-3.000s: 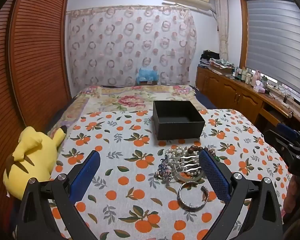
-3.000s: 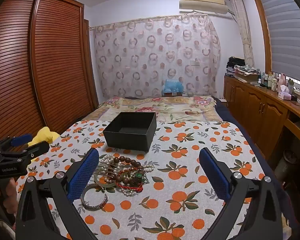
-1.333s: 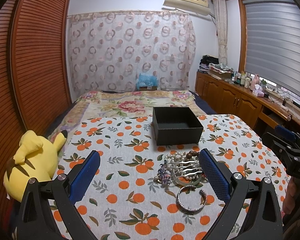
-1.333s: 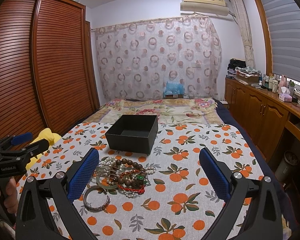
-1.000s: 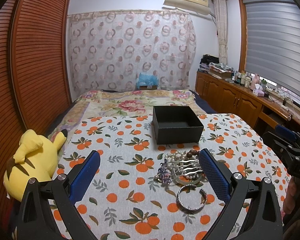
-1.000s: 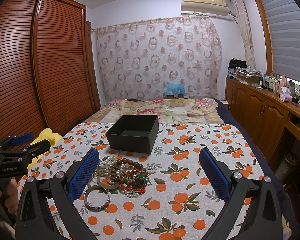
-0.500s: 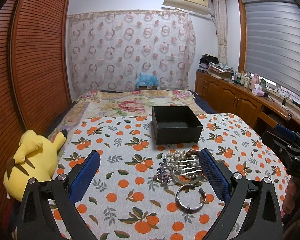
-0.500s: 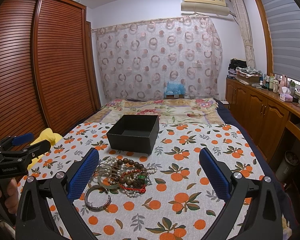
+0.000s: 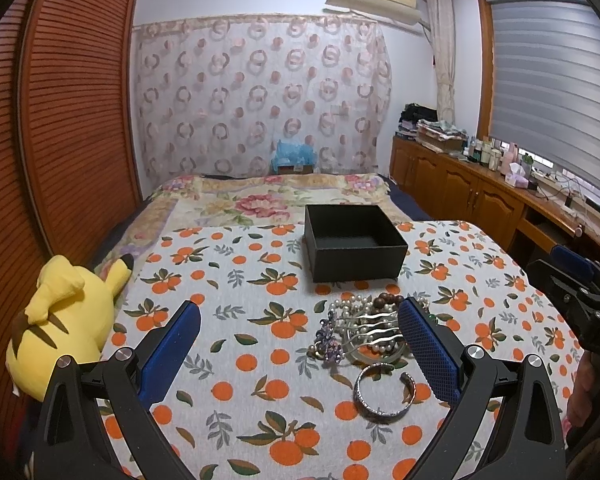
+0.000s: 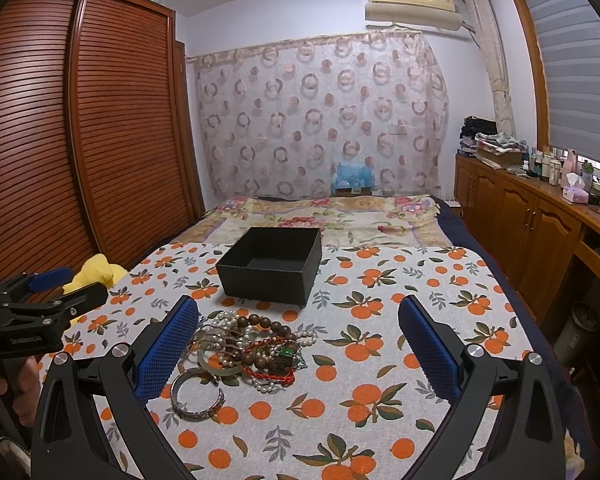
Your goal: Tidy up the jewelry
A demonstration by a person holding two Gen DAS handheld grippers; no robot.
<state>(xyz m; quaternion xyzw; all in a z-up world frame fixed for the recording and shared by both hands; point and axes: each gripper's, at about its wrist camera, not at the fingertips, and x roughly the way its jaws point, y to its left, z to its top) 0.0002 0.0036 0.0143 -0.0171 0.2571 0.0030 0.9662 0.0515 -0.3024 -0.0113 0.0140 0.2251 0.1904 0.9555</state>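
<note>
A heap of jewelry [image 9: 364, 328] [image 10: 252, 348], with pearl strands, brown wooden beads and a red cord, lies on the orange-print cloth. A silver cuff bracelet [image 9: 382, 394] [image 10: 198, 396] rests just in front of the heap. Behind it stands an open black box [image 9: 354, 246] [image 10: 272, 264] with nothing visible inside. My left gripper [image 9: 300, 344] hovers open near the heap, whose right part is hidden by the gripper's right pad. My right gripper [image 10: 300, 344] is open too, the heap lying by its left pad. Neither holds anything.
A yellow plush toy [image 9: 64, 320] lies at the cloth's left edge. Slatted wooden wardrobe doors [image 10: 80, 140] run along the left, and a wooden cabinet [image 10: 540, 220] with bottles along the right. A floral blanket [image 9: 260, 200] covers the bed behind the box.
Both views lifted slightly over three seconds, so the jewelry and box sit a touch lower in frame. Nothing on the cloth moved, and both grippers stayed open.
</note>
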